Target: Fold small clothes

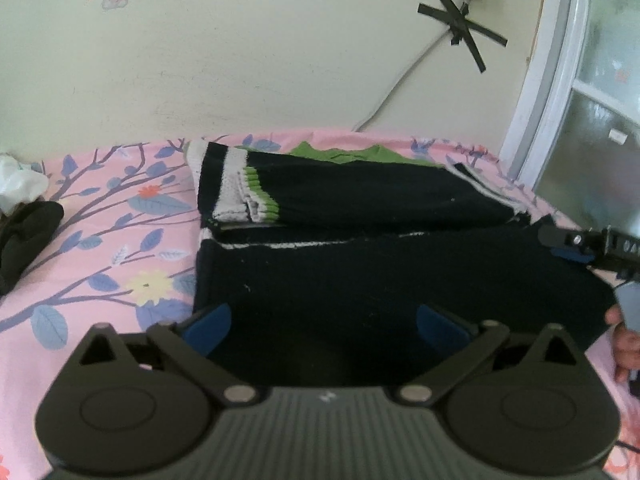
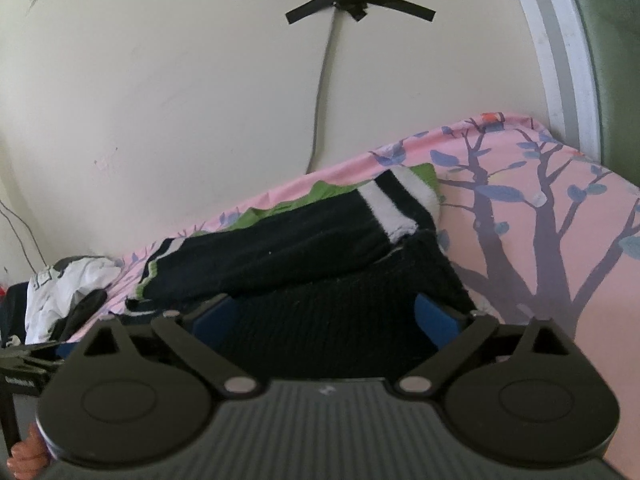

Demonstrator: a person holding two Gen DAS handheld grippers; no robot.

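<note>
A black knit sweater [image 1: 380, 272] with white and green striped cuffs lies folded on a pink floral bedsheet [image 1: 100, 240]. My left gripper [image 1: 322, 320] hovers open over its near panel, blue pads wide apart and gripping nothing. In the right wrist view the same sweater [image 2: 320, 248] stretches to the left. There my right gripper [image 2: 325, 316] stands open above the sweater's near right part, its pads clear of the cloth. A green garment [image 2: 332, 192] shows from under the sweater's far edge. The right gripper's tip [image 1: 576, 246] also shows at the right edge of the left wrist view.
A white cloth [image 1: 16, 184] and a black cloth [image 1: 28, 232] lie at the bed's left side. A cream wall with a taped cable [image 1: 460, 28] stands close behind the bed. A window frame [image 1: 552, 80] rises on the right. A hand [image 1: 624, 340] holds the right gripper.
</note>
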